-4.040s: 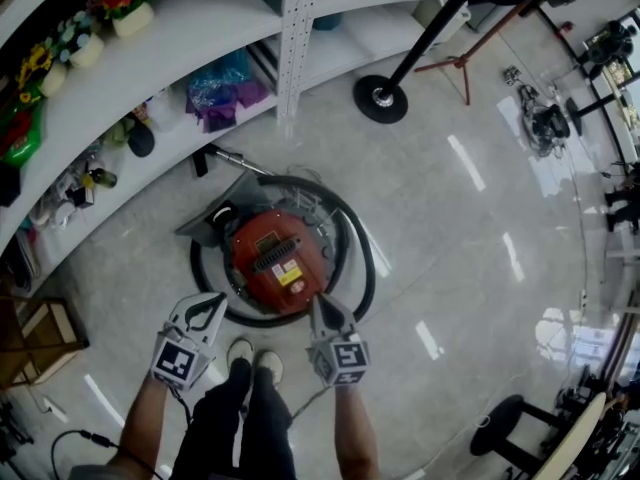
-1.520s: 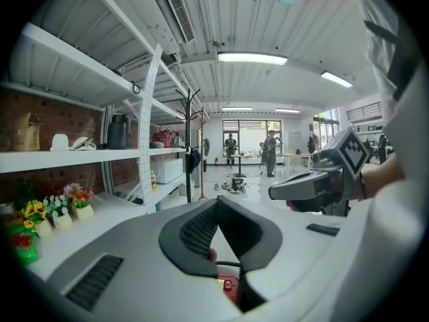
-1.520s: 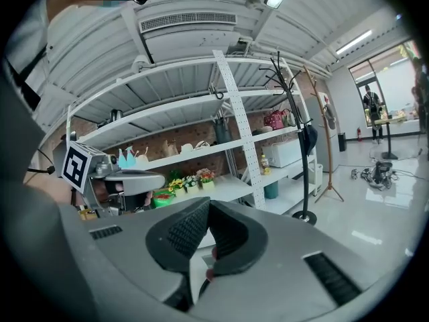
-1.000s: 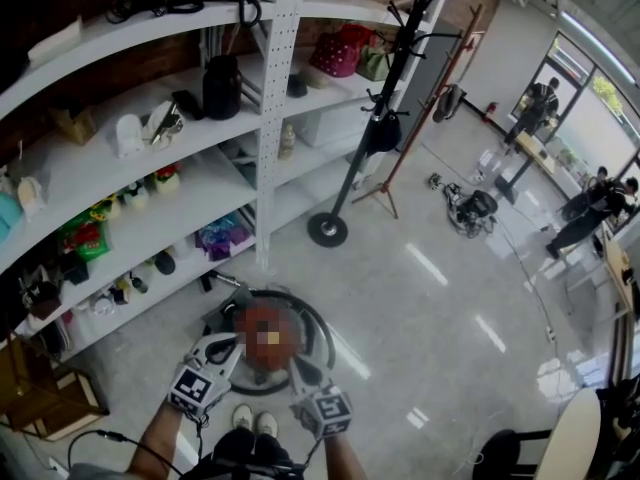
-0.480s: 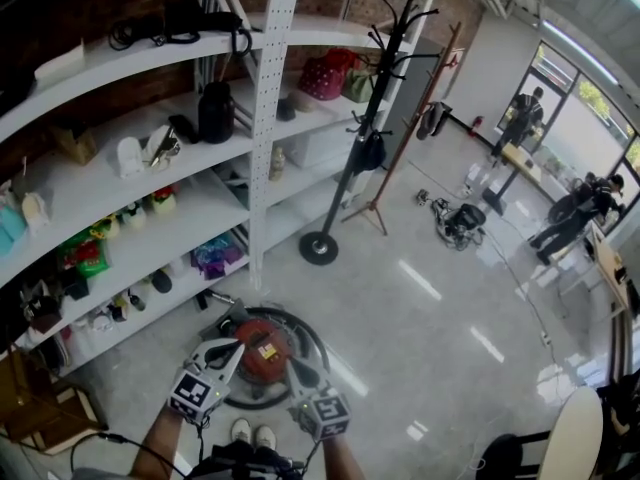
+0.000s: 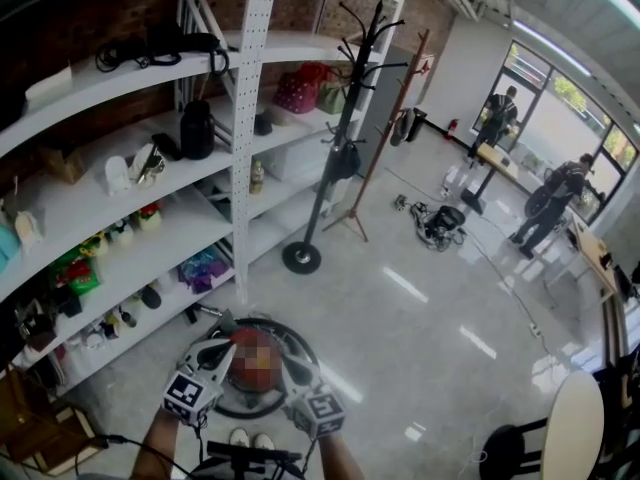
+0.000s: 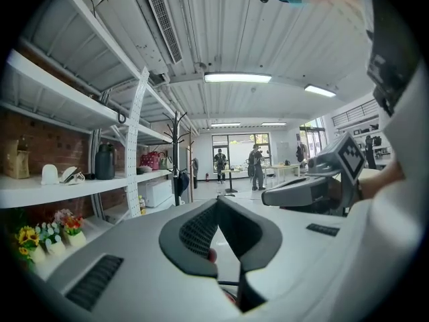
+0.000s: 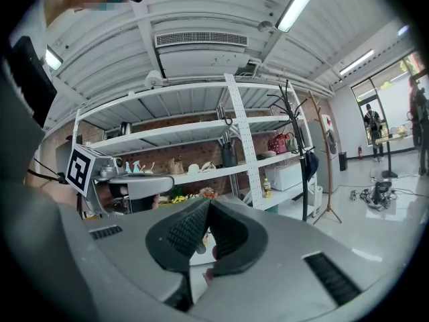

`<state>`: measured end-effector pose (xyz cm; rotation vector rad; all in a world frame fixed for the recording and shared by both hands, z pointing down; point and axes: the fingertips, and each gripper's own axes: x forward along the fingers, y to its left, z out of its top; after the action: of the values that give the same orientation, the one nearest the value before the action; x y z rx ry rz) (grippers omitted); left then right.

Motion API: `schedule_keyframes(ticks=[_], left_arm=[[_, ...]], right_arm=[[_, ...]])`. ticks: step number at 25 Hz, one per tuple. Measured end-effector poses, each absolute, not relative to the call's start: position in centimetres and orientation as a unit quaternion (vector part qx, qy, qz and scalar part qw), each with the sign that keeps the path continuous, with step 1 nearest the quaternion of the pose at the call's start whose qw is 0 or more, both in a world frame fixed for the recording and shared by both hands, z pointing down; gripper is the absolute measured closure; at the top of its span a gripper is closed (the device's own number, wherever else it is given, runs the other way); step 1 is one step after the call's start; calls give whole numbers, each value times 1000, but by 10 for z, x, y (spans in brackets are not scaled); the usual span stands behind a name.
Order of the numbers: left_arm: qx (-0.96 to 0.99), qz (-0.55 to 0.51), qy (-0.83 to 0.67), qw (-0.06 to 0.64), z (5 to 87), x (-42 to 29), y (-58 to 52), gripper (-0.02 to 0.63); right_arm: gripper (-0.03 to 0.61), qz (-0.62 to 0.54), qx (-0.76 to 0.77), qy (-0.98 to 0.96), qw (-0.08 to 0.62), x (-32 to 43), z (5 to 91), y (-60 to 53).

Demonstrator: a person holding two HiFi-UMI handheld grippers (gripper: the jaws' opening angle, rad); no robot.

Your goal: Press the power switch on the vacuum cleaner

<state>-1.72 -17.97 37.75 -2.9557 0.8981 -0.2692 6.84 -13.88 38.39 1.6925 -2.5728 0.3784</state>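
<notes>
The vacuum cleaner (image 6: 258,386) is a round red drum on the floor, ringed by its black hose (image 6: 303,342); a mosaic patch covers part of its top, so no switch shows. In the head view my left gripper (image 6: 224,350) hangs over the drum's left side and my right gripper (image 6: 284,364) over its right side. Both gripper views look level into the room and do not show the vacuum. The left gripper (image 7: 218,204) has its jaws closed tip to tip on nothing. The right gripper (image 8: 207,204) is shut and holds nothing.
White shelves (image 6: 120,218) with bags, flowers and small items run along the left. A black coat stand (image 6: 300,257) and a wooden stand (image 6: 352,218) rise behind the vacuum. People (image 6: 560,193) stand far right. A stool (image 6: 510,450) and round table (image 6: 572,430) sit near right.
The head view has tilted up and drawn away, so the vacuum looks smaller and more shelf and room show. Both grippers stay shut over the vacuum.
</notes>
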Motion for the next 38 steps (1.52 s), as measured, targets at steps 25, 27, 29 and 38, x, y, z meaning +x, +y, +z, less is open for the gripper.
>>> schedule_keyframes(ticks=[25, 27, 29, 38], left_arm=[[-946, -53, 315, 47, 326, -48, -166, 606], [-946, -52, 317, 46, 325, -50, -165, 606], [-946, -53, 316, 46, 325, -52, -164, 606], [-945, -56, 320, 33, 333, -61, -156, 606]], right_arm=[[566, 74, 551, -831, -3, 58, 338, -119], [566, 77, 554, -829, 0, 57, 338, -117], [566, 73, 555, -829, -1, 55, 337, -118], [566, 82, 546, -834, 8, 41, 345, -114]])
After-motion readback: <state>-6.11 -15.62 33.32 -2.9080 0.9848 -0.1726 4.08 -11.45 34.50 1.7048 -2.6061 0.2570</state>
